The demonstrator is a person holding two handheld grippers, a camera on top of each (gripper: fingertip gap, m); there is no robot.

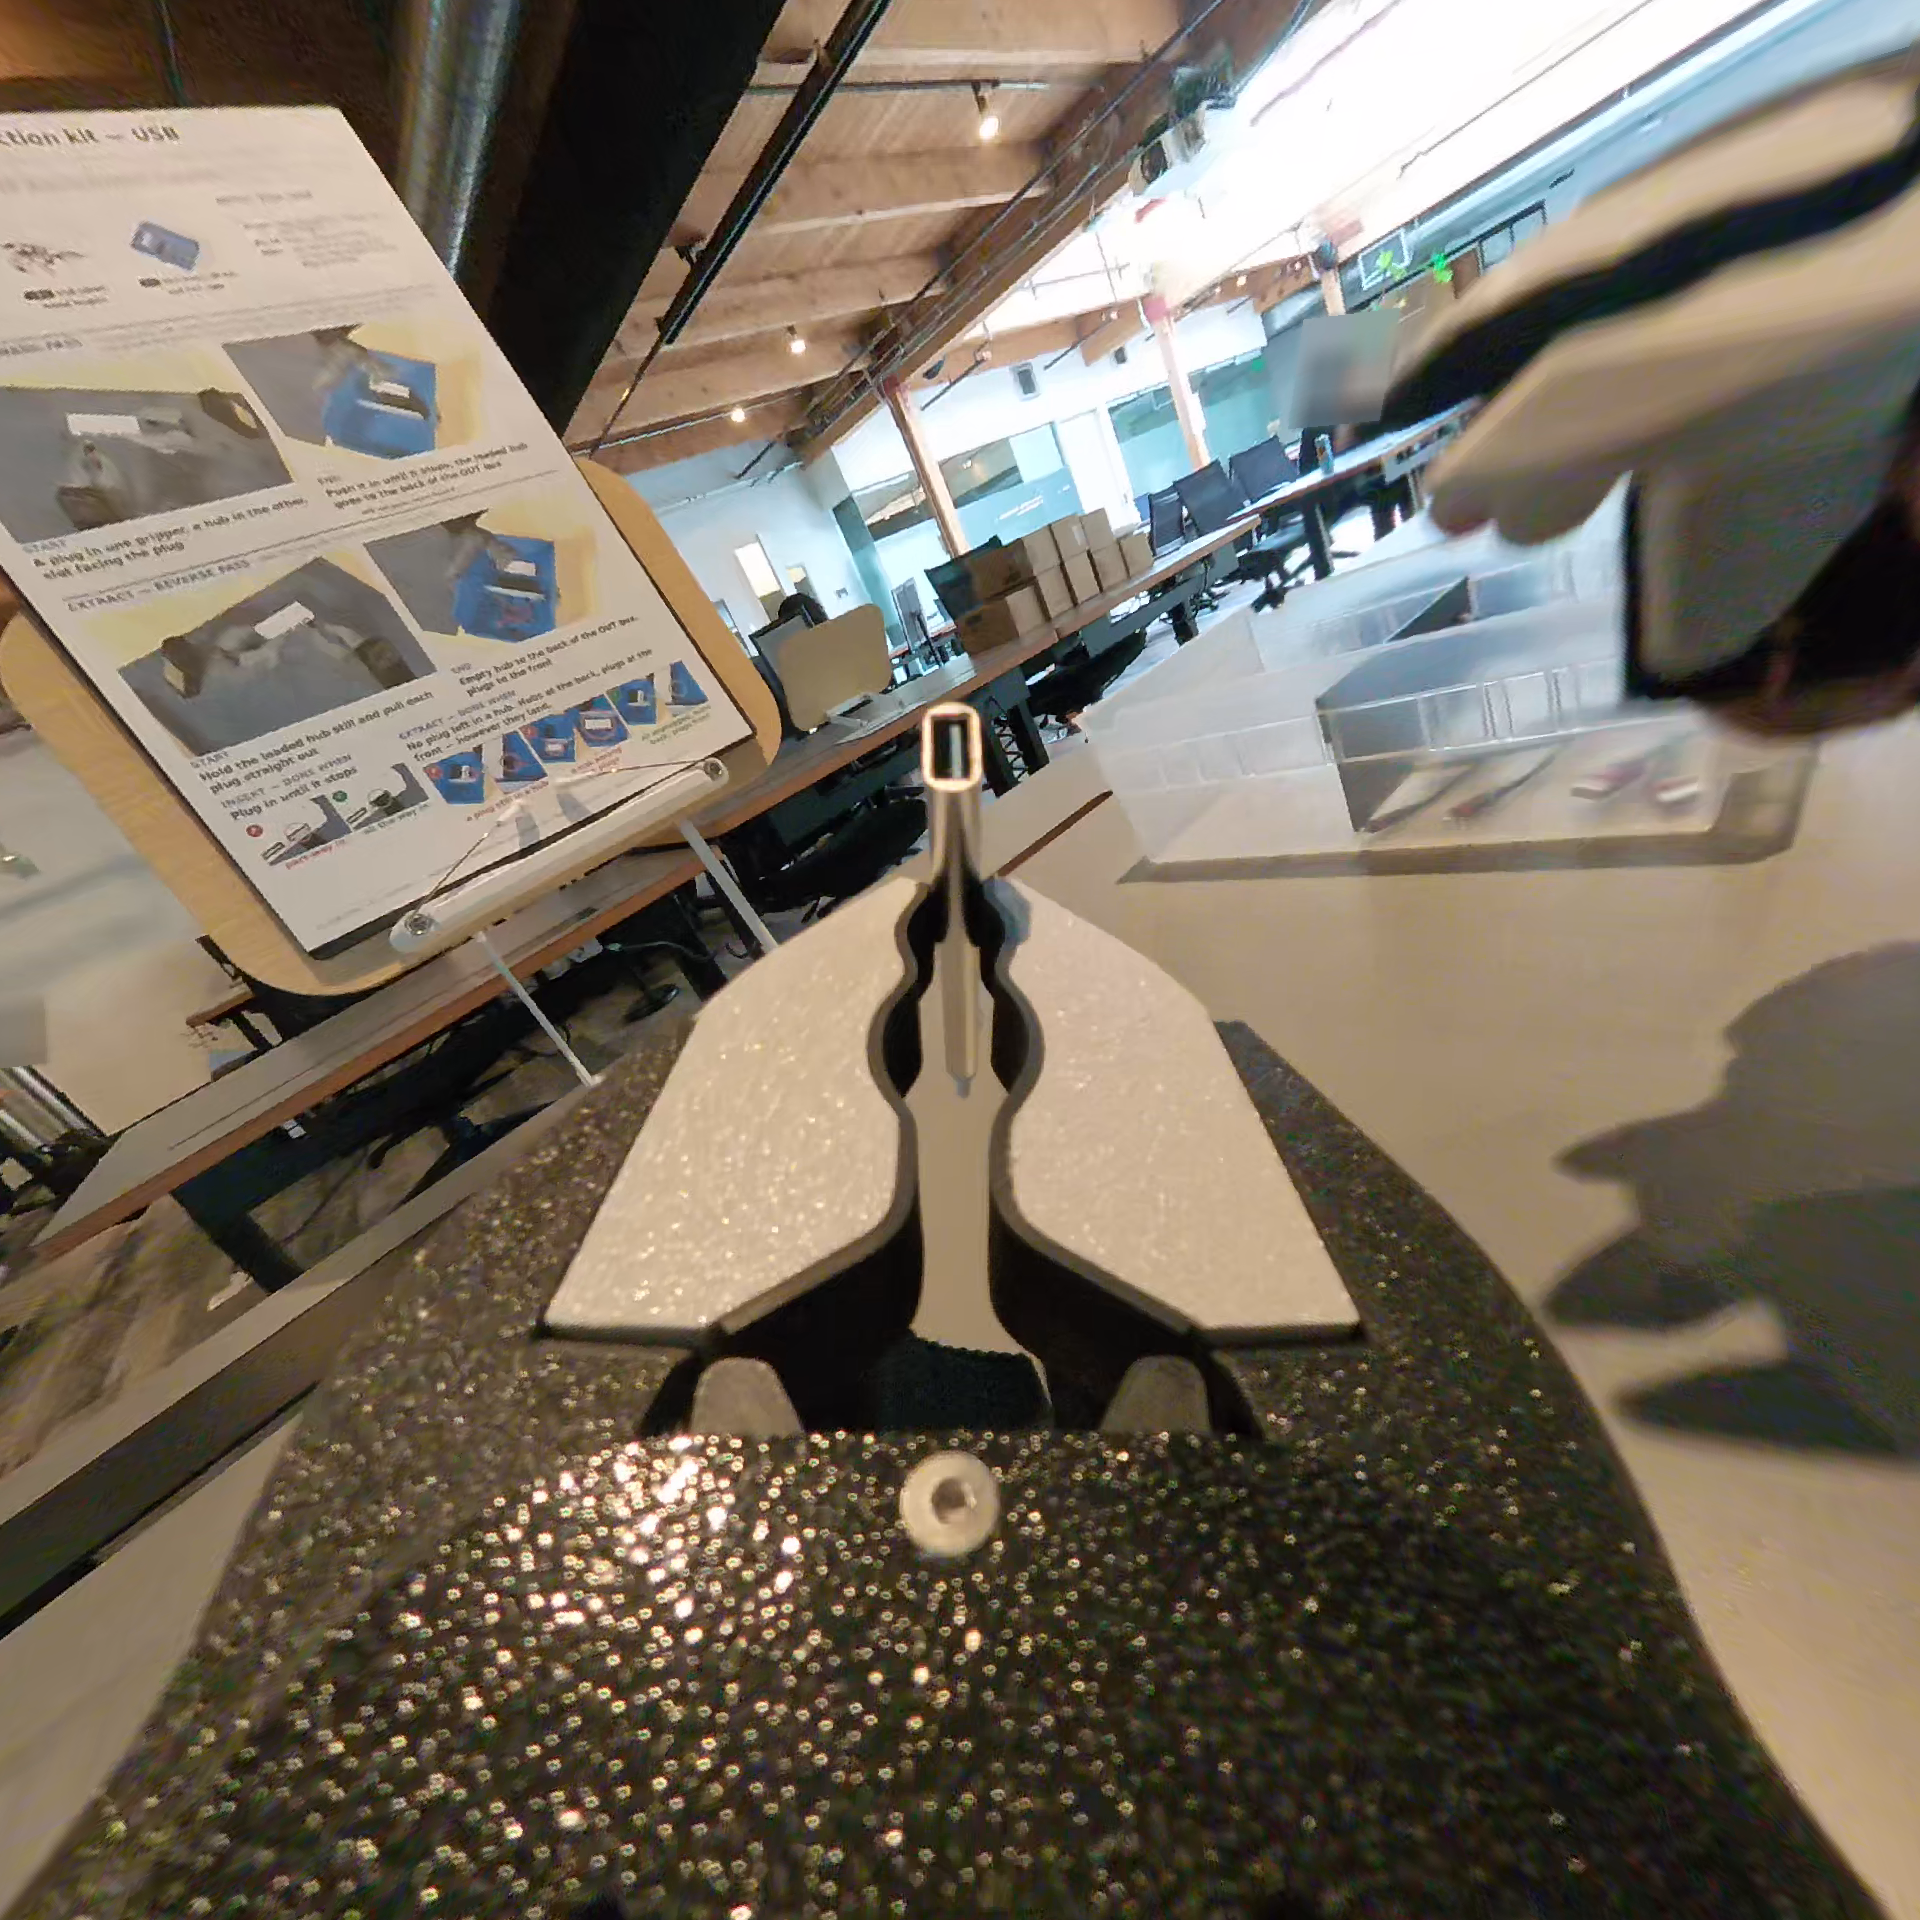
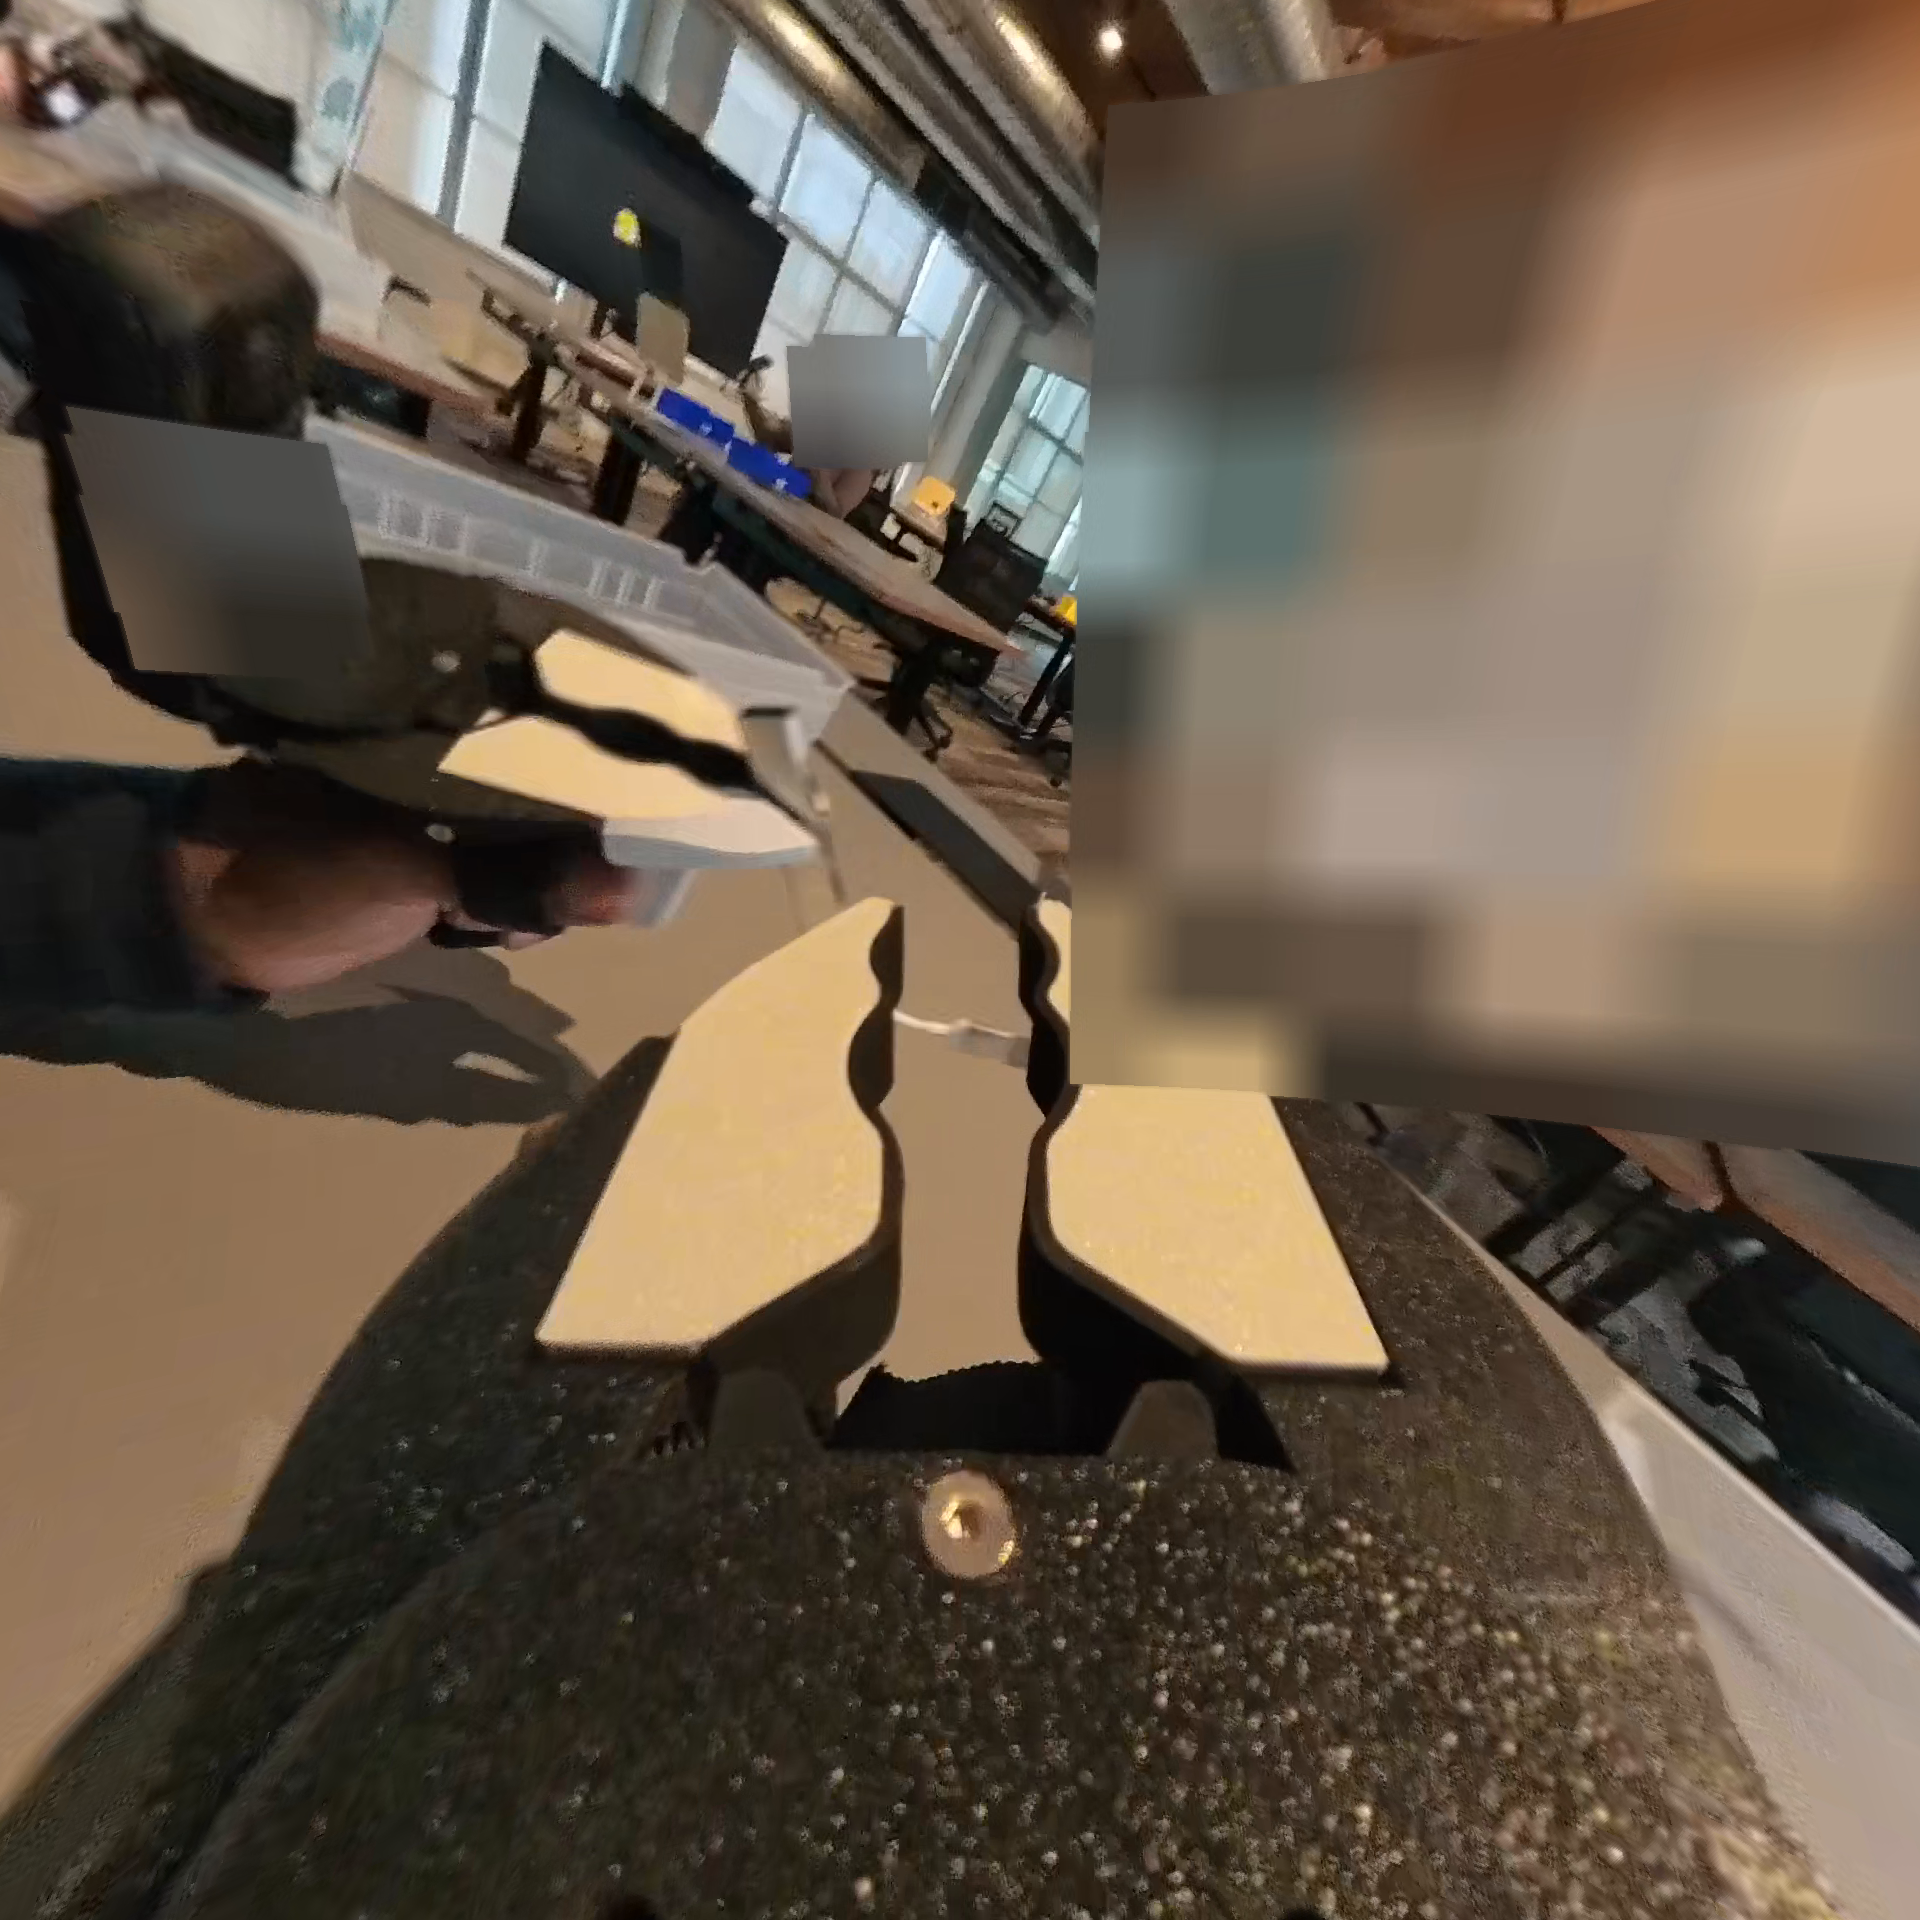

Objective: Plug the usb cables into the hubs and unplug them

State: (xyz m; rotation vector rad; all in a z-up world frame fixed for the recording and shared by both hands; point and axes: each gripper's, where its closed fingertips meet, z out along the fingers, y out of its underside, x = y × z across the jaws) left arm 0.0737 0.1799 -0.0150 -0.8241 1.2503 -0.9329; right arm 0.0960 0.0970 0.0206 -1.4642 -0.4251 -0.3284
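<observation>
My left gripper (image 1: 951, 904) is shut on a USB plug (image 1: 951, 748). Its silver metal end sticks out forward past the fingertips, held above the table. The left gripper also shows in the right wrist view (image 2: 764, 748), hand-held, with the plug (image 2: 795, 774) at its tip. My right gripper (image 2: 966, 966) is open and empty, just above the table. Through its gap I see a white cable end (image 2: 971, 1034) lying on the table. The right gripper shows blurred in the left wrist view (image 1: 1662, 436), high at the right. I see no hub clearly.
Clear plastic bins (image 1: 1455, 748) stand on the tan table (image 1: 1351, 1039) ahead, with several cables and small plugs inside; one bin shows in the right wrist view (image 2: 623, 582). An instruction board (image 1: 312, 540) on a stand is at the left. Office desks lie beyond. The tips of one gripper are about 10 centimeters away from the tips of the other.
</observation>
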